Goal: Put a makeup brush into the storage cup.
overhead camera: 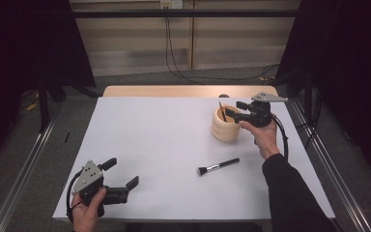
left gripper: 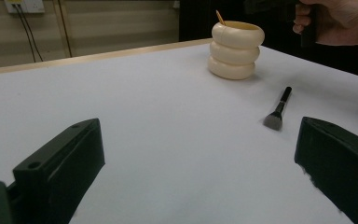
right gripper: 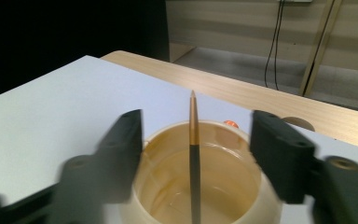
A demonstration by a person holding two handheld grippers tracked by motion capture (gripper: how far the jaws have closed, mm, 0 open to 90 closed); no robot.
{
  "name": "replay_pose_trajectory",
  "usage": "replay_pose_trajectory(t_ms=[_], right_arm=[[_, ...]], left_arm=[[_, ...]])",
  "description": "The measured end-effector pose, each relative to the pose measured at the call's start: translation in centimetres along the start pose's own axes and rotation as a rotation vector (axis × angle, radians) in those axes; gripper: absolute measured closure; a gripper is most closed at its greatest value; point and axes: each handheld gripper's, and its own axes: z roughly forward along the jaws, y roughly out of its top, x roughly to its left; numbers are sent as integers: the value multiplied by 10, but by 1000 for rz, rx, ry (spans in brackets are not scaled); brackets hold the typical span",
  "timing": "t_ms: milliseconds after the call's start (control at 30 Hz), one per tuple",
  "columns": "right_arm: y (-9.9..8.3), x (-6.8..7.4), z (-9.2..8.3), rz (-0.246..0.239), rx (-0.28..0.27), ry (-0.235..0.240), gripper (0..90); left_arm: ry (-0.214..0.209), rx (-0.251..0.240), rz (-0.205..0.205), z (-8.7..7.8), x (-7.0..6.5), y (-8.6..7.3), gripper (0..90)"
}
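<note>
Cream holder, high view: ribbed cream holder (overhead camera: 224, 124) stands far right on the white surface (overhead camera: 149, 145); a slim brush (overhead camera: 222, 111) stands inside it. A makeup brush (overhead camera: 217, 166) lies loose, nearer, just left of the person's right forearm.
Right hand-held gripper, high view: right hand-held gripper (overhead camera: 233, 110) hovers at the holder's rim.
Left hand-held gripper, high view: left hand-held gripper (overhead camera: 121, 175) rests near left, well apart from everything.
Left gripper view: jaws wide, nothing between them; holder (left gripper: 235, 50) far.
Right gripper view: jaws fairly wide, straddling the upright brush (right gripper: 194, 149), pads not touching it.
Risk: a jaw could clip the brush tip on withdrawal, tipping the brush or nudging the holder.
</note>
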Motion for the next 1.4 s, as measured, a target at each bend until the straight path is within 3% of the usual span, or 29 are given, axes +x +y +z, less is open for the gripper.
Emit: replay_pose_trajectory(t_ms=[167,267,733,867,1267,1400], right_arm=[[-1,0,0,15,-10,-13,63],[-1,0,0,21,-23,-24,0],[-2,5,-5,18,-43,-29,2],[-4,12,-7,-25,-56,-96,19],[-8,18,-21,-7,-74,-55,1],[-14,22,-31,-16,-96,-97,7]], left_arm=[[1,-2,-4,0,0,0,13],[1,-3,-4,0,0,0,14],[6,-6,-10,-1,4,-1,13],[9,-15,-19,-2,4,0,14],[25,-28,-28,-6,5,0,13],[24,-28,-26,-6,5,0,13]])
